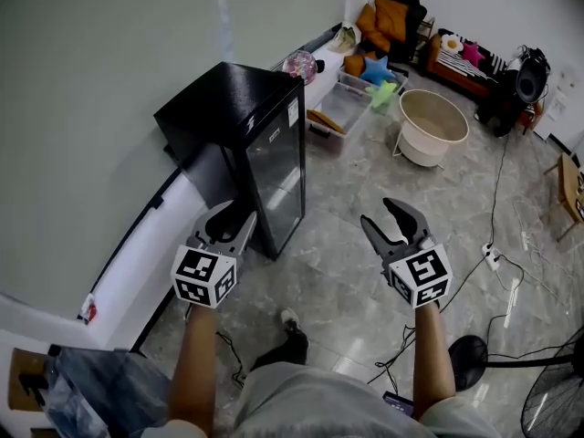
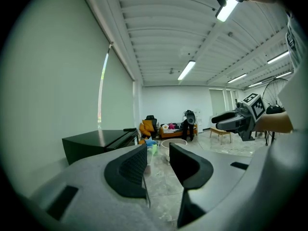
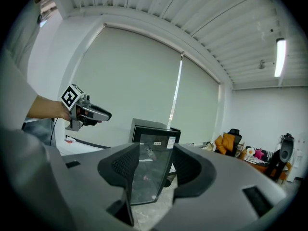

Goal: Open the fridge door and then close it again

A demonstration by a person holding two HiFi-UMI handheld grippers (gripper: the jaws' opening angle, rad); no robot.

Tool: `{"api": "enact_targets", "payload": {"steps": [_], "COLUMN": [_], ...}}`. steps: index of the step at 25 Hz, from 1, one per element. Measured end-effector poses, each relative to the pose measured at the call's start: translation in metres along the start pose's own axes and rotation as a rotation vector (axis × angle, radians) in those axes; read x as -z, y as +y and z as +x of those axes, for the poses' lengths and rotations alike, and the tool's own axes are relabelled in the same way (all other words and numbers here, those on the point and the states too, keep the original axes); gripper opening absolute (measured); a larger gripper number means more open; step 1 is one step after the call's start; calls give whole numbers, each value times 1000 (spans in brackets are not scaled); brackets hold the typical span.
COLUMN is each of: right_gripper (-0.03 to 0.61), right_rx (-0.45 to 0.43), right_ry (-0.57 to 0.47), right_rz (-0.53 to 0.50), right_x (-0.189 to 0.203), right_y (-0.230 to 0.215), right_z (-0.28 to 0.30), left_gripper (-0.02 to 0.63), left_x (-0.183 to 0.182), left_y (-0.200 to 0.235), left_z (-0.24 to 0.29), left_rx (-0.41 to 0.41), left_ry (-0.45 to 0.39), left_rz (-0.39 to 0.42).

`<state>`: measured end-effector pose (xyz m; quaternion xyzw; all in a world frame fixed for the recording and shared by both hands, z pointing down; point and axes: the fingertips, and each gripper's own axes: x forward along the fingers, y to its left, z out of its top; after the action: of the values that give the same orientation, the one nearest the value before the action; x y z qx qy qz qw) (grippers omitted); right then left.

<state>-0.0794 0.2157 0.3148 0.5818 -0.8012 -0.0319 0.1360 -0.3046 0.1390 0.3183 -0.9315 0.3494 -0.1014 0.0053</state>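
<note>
- Grey marbled floor underfoot, pale wall at left.
- Black fridge upright against wall, with glass door flush shut.
- Left gripper: released, jaws apart, nothing between, near fridge's front corner.
- Right gripper: released, jaws apart, empty, well clear of fridge.

The grey tiled floor carries a black fridge, a cream tub and a power strip.
</note>
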Motion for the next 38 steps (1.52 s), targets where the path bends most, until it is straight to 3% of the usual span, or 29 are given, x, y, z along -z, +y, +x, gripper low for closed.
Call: {"api": "enact_targets", "payload": {"steps": [8, 13, 17, 24, 30, 38], "right_gripper": [213, 213, 213, 213, 213, 213], "right_rx": [-72, -107, -128, -176, -216, -263], "right_ry": [36, 63, 88, 151, 205, 239], "right_rz": [-1, -1, 14, 13, 46, 80], "right_x": [-3, -2, 7, 36, 72, 110], "right_y": [-7, -6, 4, 18, 22, 31], "right_z": [124, 187, 233, 276, 294, 299], "left_gripper": [138, 138, 138, 137, 136, 130], "left_x": [25, 66, 96, 165, 212, 248], "left_y": [89, 137, 165, 163, 156, 138], "left_z": [53, 87, 103, 134, 151, 177], "left_rx": [-48, -67, -65, -20, -53, -63], "left_ry": [53, 121, 134, 218, 278, 335], "left_rz": [-33, -46, -115, -202, -255, -248]}}
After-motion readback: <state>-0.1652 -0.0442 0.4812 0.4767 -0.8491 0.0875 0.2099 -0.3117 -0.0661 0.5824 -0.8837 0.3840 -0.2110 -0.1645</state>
